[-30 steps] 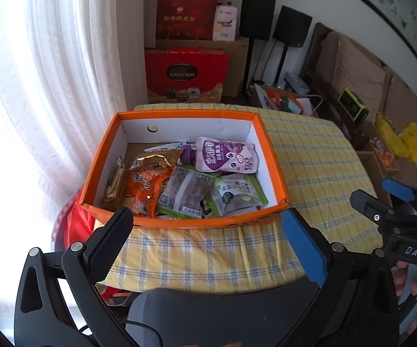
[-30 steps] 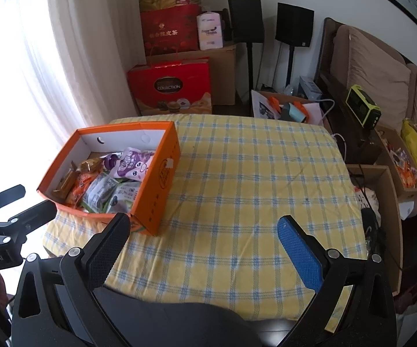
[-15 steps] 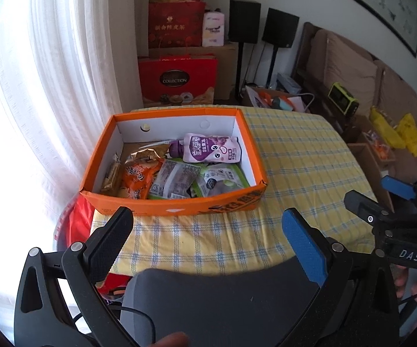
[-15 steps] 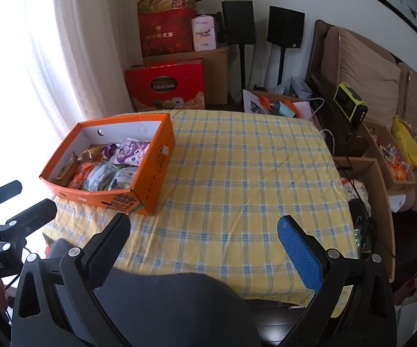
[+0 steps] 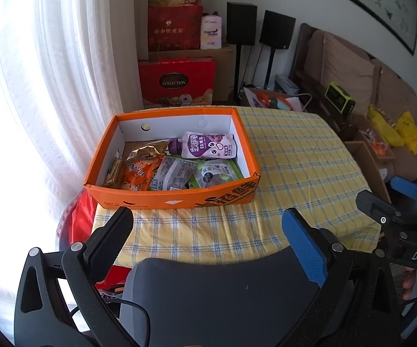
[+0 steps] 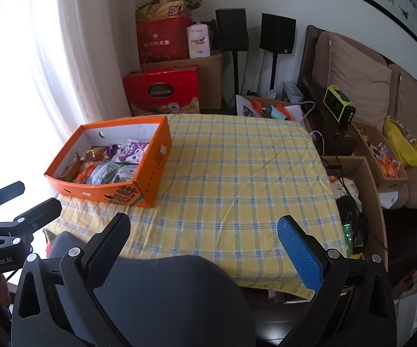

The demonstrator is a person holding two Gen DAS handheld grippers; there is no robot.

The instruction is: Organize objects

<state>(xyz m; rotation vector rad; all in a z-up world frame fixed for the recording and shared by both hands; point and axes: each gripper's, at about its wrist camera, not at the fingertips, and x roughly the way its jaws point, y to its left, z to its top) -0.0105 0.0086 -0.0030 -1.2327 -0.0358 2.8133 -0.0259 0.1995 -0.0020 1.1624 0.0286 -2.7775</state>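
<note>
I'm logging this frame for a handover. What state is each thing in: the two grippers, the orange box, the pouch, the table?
Left gripper: open, holding nothing.
Right gripper: open, holding nothing.
Orange box: lidless, upright on the table's left side, holding snack packets.
Purple pouch: lying flat on the other packets, cap on.
Table: covered with a yellow checked cloth.

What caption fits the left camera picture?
Open left gripper faces an orange box of snack packets on a checked tablecloth.
</note>
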